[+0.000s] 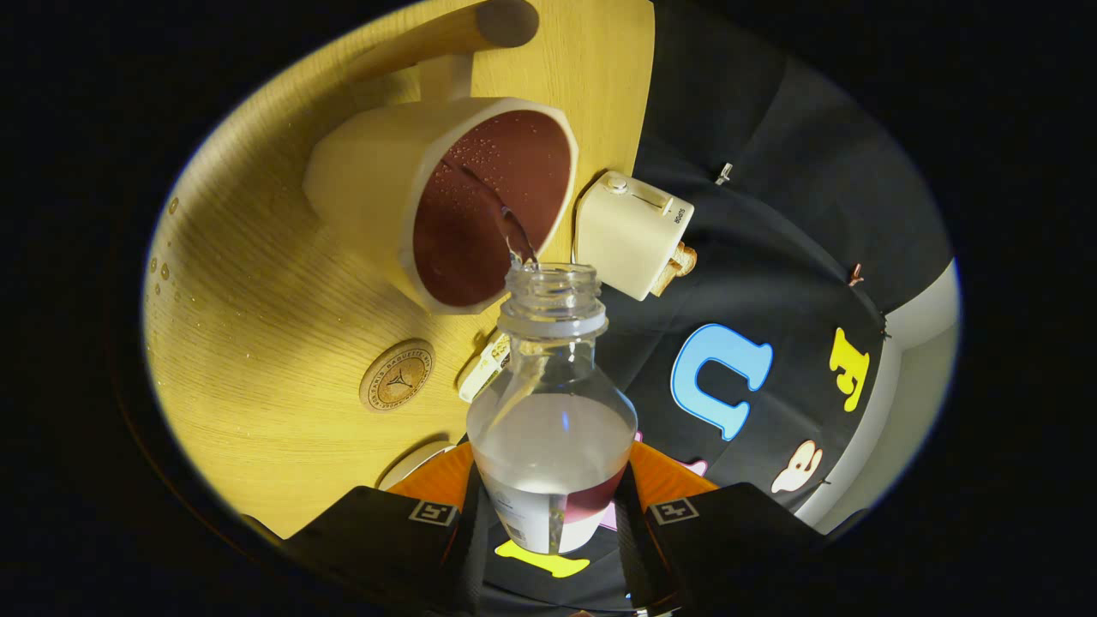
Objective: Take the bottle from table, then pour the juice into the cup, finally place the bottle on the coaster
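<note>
Both fingers clamp the tipped bottle (uncapped), pouring into the cup.

Your one view rides on the gripper and looks forward along its two fingers, which close on the bottle right at the lens. It faces steeply tilted, so the wooden surface slants beside the booth's cloth wall. The cup sits close, just beyond the bottle's mouth.
</note>
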`<state>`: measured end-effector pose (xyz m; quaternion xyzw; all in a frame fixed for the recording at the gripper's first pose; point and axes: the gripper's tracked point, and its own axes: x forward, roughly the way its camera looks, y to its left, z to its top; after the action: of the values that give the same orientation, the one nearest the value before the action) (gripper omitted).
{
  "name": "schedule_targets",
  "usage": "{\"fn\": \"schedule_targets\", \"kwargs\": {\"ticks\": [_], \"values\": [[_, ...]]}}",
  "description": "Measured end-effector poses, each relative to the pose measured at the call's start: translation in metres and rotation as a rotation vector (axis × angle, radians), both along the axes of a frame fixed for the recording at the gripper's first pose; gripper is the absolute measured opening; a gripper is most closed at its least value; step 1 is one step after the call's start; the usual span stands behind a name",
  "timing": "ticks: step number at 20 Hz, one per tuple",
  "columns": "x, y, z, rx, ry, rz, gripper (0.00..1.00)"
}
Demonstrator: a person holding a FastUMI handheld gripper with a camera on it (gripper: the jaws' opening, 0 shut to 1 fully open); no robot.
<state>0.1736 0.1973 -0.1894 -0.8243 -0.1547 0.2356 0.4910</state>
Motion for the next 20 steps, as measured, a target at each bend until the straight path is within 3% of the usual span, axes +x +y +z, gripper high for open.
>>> {"fn": "schedule_targets", "kwargs": {"ticks": [20], "values": [[0.0, 0.006, 0.028, -0.119, -0.099, 0.139, 0.66]]}}
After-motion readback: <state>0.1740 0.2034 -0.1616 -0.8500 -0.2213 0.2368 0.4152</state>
